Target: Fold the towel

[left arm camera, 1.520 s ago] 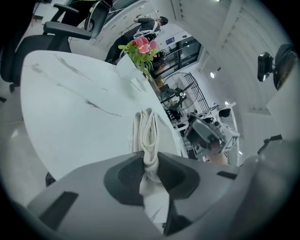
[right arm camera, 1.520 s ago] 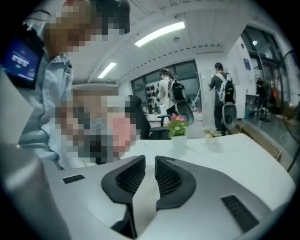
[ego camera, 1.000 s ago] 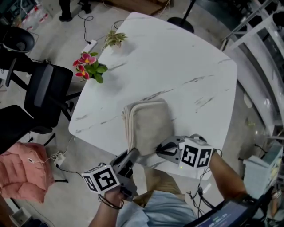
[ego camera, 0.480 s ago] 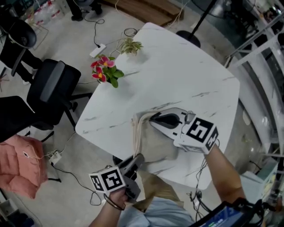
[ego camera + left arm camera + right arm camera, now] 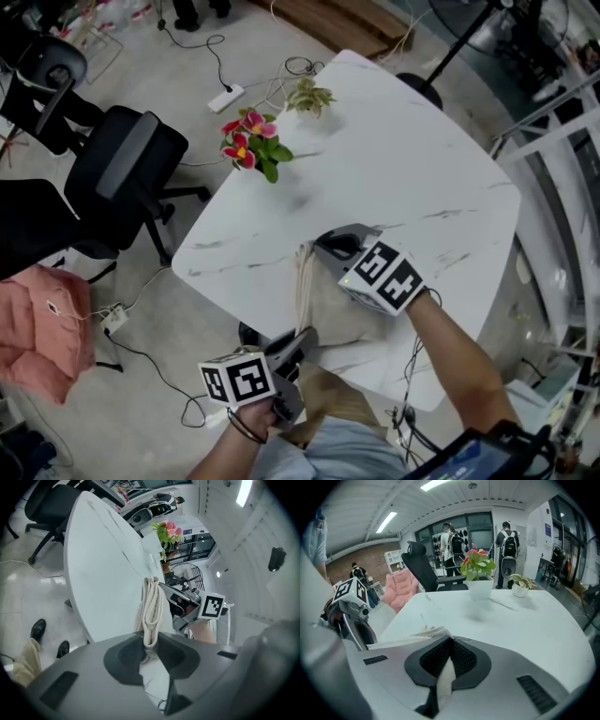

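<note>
While left tongs [image 5: 302,339] pinch the towel [image 5: 323,307], right tongs [image 5: 330,247] seemingly clamp one layer.

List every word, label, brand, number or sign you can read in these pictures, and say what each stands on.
No text can be read.
Left marker cube and right marker cube: black-and-white square patterns only, no letters or digits.
Blue wall sign: too small to read.
</note>
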Available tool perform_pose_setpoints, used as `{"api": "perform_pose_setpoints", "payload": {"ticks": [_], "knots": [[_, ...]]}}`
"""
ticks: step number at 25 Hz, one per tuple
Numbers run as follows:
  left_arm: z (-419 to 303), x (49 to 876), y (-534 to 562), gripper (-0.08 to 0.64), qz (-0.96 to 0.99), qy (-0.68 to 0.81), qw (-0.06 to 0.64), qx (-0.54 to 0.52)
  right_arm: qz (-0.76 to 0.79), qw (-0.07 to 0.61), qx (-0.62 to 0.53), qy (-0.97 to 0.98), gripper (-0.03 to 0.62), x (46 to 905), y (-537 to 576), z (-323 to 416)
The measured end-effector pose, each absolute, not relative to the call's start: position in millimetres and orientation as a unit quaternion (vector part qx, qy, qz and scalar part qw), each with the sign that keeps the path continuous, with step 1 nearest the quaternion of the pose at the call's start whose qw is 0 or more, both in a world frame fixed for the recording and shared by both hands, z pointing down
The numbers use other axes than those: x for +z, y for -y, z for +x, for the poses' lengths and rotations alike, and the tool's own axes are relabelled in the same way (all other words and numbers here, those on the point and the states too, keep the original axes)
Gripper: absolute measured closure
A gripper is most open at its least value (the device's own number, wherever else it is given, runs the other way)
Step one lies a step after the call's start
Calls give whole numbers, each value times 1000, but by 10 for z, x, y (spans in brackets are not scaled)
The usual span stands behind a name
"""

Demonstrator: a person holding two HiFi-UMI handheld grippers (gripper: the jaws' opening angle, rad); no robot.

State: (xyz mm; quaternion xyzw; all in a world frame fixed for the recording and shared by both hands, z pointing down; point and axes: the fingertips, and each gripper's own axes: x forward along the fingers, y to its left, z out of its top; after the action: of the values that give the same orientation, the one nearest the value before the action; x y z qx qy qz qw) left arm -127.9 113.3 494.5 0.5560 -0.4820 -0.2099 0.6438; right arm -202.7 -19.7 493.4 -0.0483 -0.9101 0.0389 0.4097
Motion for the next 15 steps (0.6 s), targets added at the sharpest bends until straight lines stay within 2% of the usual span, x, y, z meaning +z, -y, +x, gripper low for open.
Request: {"api": "perform_pose_setpoints", "payload": {"ticks": [2, 5, 7, 11, 13, 15], "knots": [[-1266, 4916, -1155, 458, 569, 479, 638, -198, -55, 394, 56, 916, 577, 4880, 200, -2040], [-1330, 4879, -1270, 337, 592, 488, 623, -154, -31, 327, 104, 939, 554, 4571, 350, -2014], [-1413, 4856, -1416, 334, 595, 498, 617, -132, 2, 285, 106, 953, 555, 4321, 476, -1977], [-1720, 4550, -1663, 336, 590, 535, 593, -117, 49, 244, 89, 965, 555, 3719, 467, -1808], [-1997, 4148, -1587, 342, 611, 570, 540, -99, 84, 211, 86, 970, 555, 3312, 416, -1713], [-2314, 3630, -1322, 345, 650, 606, 451, -78, 129, 167, 74, 975, 555, 2876, 416, -1676]]}}
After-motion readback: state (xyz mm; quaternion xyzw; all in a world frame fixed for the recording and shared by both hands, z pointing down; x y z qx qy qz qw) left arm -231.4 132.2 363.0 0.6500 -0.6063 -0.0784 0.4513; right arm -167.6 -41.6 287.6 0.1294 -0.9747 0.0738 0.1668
